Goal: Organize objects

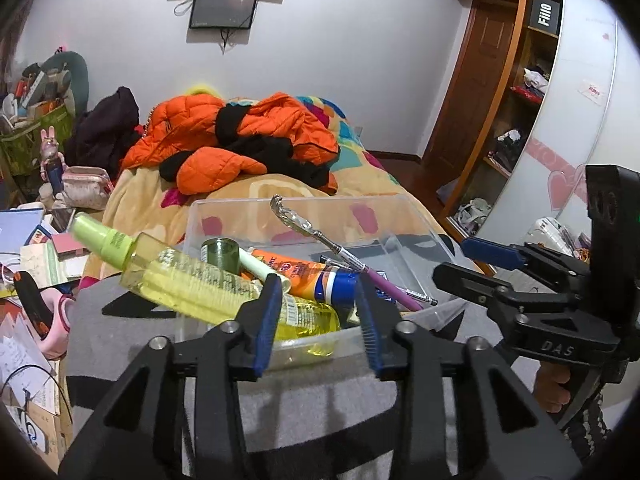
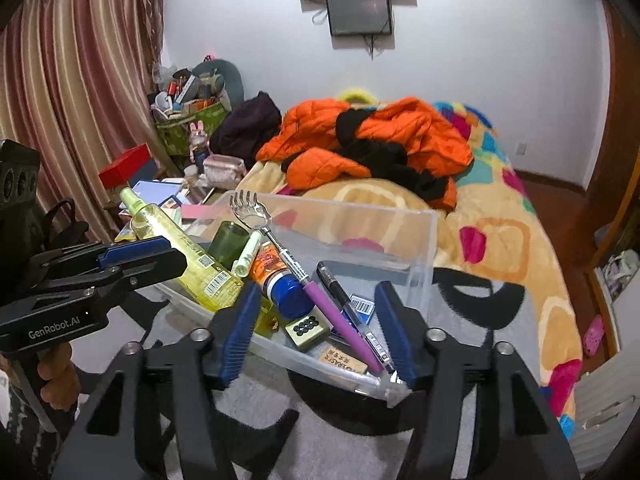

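Observation:
A clear plastic bin (image 1: 416, 216) (image 2: 424, 248) sits on a grey mat with black patches. It holds a yellow spray bottle (image 1: 192, 280) (image 2: 188, 252), an orange tube with a blue cap (image 1: 308, 274) (image 2: 280, 276), a green cup (image 1: 220, 254) (image 2: 229, 244), a purple-handled back scratcher (image 1: 320, 236) (image 2: 280, 252), a black pen (image 2: 340, 288), a mahjong-like tile (image 2: 306, 330) and an eraser (image 2: 344, 360). My left gripper (image 1: 316, 320) (image 2: 160, 254) is open at the bin's near left edge, empty. My right gripper (image 2: 316, 328) (image 1: 460, 260) is open at the bin's near corner, empty.
A bed with a patterned blanket (image 2: 500, 232) and an orange jacket (image 1: 224, 136) lies behind the bin. Cluttered papers, boxes and a pink pouch (image 1: 86, 186) crowd the left. A wooden wardrobe (image 1: 500, 92) stands on the right. Curtains (image 2: 72, 80) hang at far left.

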A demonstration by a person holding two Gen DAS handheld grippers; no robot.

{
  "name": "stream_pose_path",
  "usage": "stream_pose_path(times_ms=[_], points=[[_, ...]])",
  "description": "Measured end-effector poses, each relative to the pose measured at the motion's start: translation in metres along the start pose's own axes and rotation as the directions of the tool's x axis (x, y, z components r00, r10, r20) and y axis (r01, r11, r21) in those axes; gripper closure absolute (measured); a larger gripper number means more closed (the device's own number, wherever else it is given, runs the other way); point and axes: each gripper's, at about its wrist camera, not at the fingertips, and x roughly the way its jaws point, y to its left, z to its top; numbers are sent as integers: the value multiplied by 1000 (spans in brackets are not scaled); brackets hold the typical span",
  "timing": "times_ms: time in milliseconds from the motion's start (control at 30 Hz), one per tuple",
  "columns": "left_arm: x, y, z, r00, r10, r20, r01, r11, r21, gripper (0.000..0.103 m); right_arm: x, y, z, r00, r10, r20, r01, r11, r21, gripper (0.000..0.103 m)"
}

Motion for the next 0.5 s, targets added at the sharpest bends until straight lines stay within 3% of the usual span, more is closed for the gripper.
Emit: stream_pose_path(times_ms=[133, 300, 500], points=[[-9, 2, -6, 1000, -1, 26, 2, 1000, -3, 44, -11, 6, -4, 999, -29, 26, 30, 999, -12, 37], [-16, -3, -16, 998, 31, 56, -33, 999, 30, 29, -25, 12, -11, 996, -65, 68, 67, 997, -24, 21], [-24, -12, -28, 994, 59, 90, -64, 996, 59, 11, -35, 17, -20, 993, -78, 94, 82, 996, -37, 18]])
